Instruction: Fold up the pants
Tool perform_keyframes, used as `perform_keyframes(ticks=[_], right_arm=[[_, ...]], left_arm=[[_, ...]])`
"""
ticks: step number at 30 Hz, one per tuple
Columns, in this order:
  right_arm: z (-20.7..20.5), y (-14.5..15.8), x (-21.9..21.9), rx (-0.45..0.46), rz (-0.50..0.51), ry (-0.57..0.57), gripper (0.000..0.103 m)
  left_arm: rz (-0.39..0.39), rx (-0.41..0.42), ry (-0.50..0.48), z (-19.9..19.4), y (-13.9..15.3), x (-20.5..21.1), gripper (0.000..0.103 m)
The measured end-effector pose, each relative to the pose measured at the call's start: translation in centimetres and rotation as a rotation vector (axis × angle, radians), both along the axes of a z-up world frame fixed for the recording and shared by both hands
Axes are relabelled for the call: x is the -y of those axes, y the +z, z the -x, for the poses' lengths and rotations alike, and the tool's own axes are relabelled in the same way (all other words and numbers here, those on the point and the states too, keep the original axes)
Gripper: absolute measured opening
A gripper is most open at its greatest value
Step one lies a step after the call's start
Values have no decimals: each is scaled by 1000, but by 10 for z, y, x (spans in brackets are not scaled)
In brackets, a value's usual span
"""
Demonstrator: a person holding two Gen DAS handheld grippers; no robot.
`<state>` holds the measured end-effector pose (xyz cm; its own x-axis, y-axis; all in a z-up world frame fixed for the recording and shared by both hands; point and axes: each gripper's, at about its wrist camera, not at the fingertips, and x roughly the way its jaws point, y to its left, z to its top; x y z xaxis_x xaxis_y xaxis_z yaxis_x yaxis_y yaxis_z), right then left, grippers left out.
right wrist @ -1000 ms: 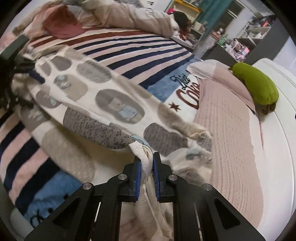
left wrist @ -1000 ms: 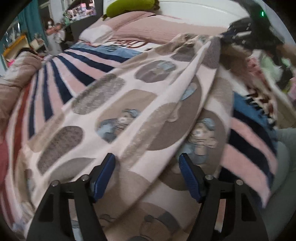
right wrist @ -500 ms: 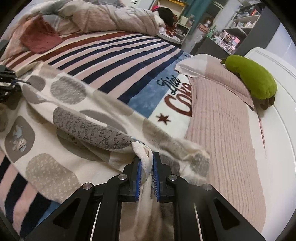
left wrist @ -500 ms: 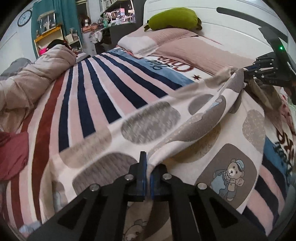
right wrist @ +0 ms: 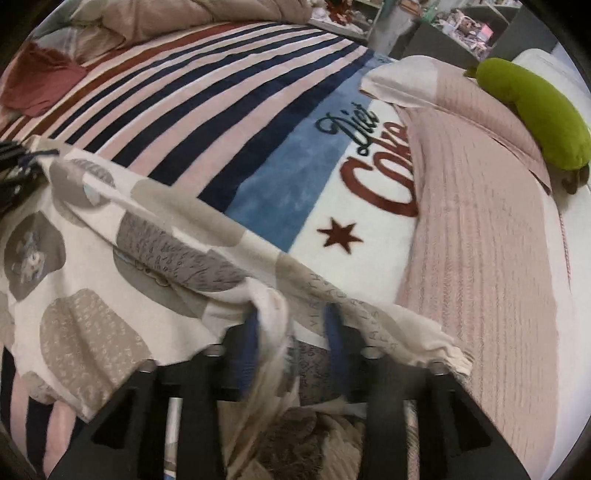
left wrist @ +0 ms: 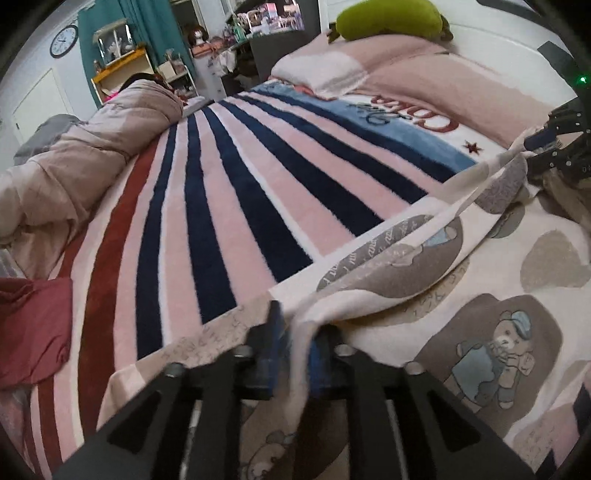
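The cream pants [left wrist: 461, 288] with grey ovals and teddy bears lie spread on the striped bed blanket [left wrist: 229, 206]. In the left wrist view my left gripper [left wrist: 293, 343] has its blue pads slightly apart with a fold of pants edge between them. In the right wrist view the pants [right wrist: 92, 280] stretch leftward, and my right gripper [right wrist: 291, 332] has its pads parted, with a fold of fabric draped loosely between them. The right gripper also shows at the far right of the left view [left wrist: 554, 144], and the left gripper at the far left of the right view [right wrist: 14, 162].
A pink pillow [right wrist: 480, 229] and a green plush [right wrist: 535, 107] lie at the bed head. A rumpled beige duvet [left wrist: 74, 162] and a red garment [left wrist: 29, 325] lie along the far side. Shelves and furniture [left wrist: 258, 33] stand beyond the bed.
Both grippers were shut on the pants edge and carried it across the bed. Now both have their jaws parting, the right more widely, and the fabric slackens onto the blanket.
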<state>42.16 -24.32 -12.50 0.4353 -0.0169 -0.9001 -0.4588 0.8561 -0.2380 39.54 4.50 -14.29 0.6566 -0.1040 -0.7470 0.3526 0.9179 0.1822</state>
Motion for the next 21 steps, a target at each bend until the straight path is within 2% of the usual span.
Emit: perform_keyframes(ticks=[1, 3, 7, 9, 12, 15, 18, 21], right_arm=[[3, 8, 2, 21, -4, 0, 46], [16, 30, 3, 70, -17, 3, 51], [56, 60, -2, 81, -30, 79, 51], [80, 61, -5, 48, -7, 132, 51], [112, 49, -6, -24, 52, 182, 51], [135, 37, -1, -37, 119, 206, 56], [156, 29, -2, 7, 202, 269, 56], [179, 27, -12, 97, 263, 448, 59]], left_arm=[[41, 25, 7, 5, 9, -6, 40], [119, 55, 12, 13, 27, -15, 49], [240, 89, -18, 37, 53, -24, 49], [292, 78, -51, 49, 55, -25, 51], [292, 61, -83, 61, 52, -19, 52], [248, 97, -61, 64, 52, -19, 52], [285, 87, -73, 62, 52, -25, 53], [283, 84, -77, 64, 50, -22, 53]])
